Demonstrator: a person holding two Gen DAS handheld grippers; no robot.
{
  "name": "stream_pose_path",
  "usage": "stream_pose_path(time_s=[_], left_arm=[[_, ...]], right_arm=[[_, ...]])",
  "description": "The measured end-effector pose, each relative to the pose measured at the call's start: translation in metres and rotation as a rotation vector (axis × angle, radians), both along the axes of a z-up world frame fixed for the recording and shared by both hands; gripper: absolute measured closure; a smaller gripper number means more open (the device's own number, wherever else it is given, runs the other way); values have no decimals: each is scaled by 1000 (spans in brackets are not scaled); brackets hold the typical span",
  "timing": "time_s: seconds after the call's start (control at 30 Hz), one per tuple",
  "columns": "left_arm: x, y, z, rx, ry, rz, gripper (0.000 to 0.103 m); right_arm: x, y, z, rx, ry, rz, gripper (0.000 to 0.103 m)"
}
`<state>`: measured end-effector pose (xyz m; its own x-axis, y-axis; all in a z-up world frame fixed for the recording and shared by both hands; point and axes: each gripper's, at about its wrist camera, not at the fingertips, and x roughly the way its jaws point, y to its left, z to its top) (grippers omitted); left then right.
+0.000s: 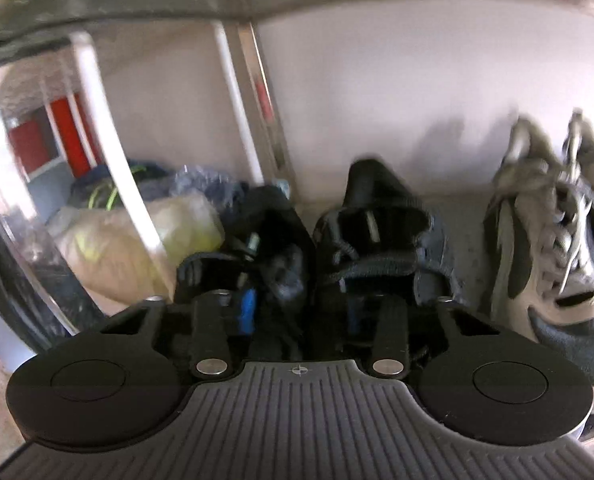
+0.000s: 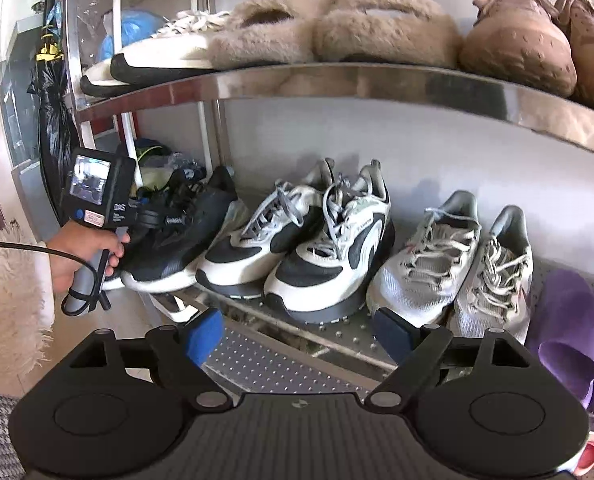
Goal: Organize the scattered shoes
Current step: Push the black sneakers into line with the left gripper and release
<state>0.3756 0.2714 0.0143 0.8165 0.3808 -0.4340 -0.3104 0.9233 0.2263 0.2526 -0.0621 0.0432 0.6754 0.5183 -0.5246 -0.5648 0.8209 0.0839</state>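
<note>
Black housing fills the foreground of both wrist views. Your right gripper [image 2: 301, 330] hangs in front of the steel rack [image 2: 377, 84] with its blue pads [image 2: 203, 334] spread wide and nothing between them.

Your left gripper [image 1: 297, 304], held in your left hand [image 2: 81, 256], reaches into the middle shelf at its left end; its fingers are drawn close on the dark sneakers [image 1: 337, 240], though blur hides whether the pads truly press.

Middle shelf, left to right: dark sneakers, black-and-white sneakers [image 2: 317, 240], grey sneakers [image 2: 457, 272], purple slippers [image 2: 573, 336].

Top shelf: white sneakers [image 2: 157, 56], furry slippers [image 2: 337, 28], brown shoes [image 2: 529, 44].

Beyond the rack's left post, an umbrella [image 2: 51, 92] hangs.
</note>
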Motion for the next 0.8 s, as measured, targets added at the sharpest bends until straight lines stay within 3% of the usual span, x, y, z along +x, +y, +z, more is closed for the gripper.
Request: stream_pose_path(time_s=[0.1, 0.33, 0.4, 0.47, 0.53, 0.63, 0.67, 0.7, 0.73, 0.8], left_arm=[[-6, -2, 4, 17, -43, -8, 78], [6, -25, 24, 201, -116, -39, 78], [21, -30, 12, 258, -67, -80, 78], [32, -22, 2, 264, -41, -86, 77], [40, -12, 0, 215, -34, -103, 77], [53, 14, -3, 83, -46, -170, 67], [59, 29, 0, -21, -34, -155, 55], [62, 37, 3, -67, -20, -133, 48], [61, 39, 8, -83, -2, -115, 47], [47, 32, 15, -25, 5, -71, 25]], right_arm=[[0, 0, -1, 19, 25, -6, 20], [-3, 1, -2, 38, 46, -2, 19], [-3, 1, -4, 36, 59, -1, 19], [-4, 0, -5, 25, 62, -3, 19], [-4, -1, -5, 21, 62, -4, 19], [-3, -4, -4, 32, 75, -11, 18], [-1, -6, -4, 40, 89, -12, 18], [-1, -7, -4, 45, 98, -12, 17], [0, -8, -5, 48, 107, -11, 17], [-1, -10, -5, 45, 117, -14, 17]])
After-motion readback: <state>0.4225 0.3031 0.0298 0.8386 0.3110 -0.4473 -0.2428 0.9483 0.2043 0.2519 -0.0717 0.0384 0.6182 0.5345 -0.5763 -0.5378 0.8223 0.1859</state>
